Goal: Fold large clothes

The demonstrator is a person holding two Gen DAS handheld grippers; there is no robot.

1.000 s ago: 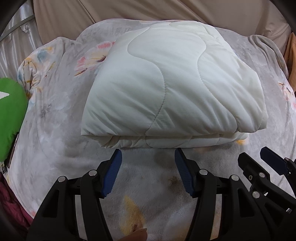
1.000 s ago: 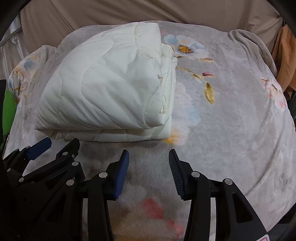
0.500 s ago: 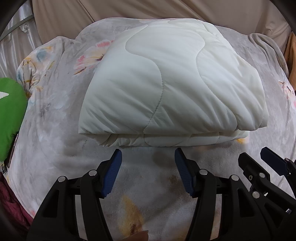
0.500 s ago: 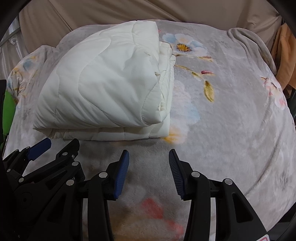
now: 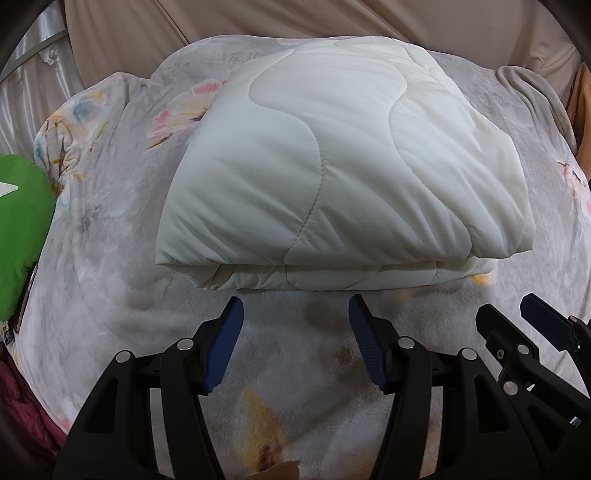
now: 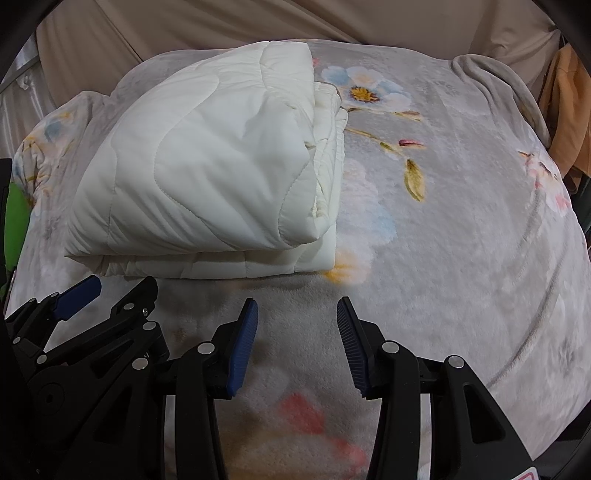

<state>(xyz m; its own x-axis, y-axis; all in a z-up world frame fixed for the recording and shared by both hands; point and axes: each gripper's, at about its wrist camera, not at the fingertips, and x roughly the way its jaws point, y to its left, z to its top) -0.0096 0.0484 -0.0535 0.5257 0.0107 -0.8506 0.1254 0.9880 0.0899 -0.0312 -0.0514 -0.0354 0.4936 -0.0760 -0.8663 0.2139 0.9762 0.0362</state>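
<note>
A white quilted comforter [image 5: 332, 166] lies folded in a thick stack on the grey floral blanket [image 5: 110, 295]. In the right wrist view the comforter [image 6: 207, 177] sits at the left, its layered open edges facing right. My left gripper [image 5: 295, 314] is open and empty, just short of the fold's near edge. My right gripper [image 6: 297, 314] is open and empty over bare blanket, near the comforter's near right corner. Each gripper shows at the side of the other's view.
A green object [image 5: 18, 236] lies at the blanket's left edge. A beige cloth backdrop [image 5: 295, 18] hangs behind. An orange cloth [image 6: 569, 122] hangs at the right. Bare blanket [image 6: 461, 240] stretches to the right of the comforter.
Both grippers have moved slightly nearer to the comforter's near edge. Both stay open and empty. The comforter has not changed shape.
</note>
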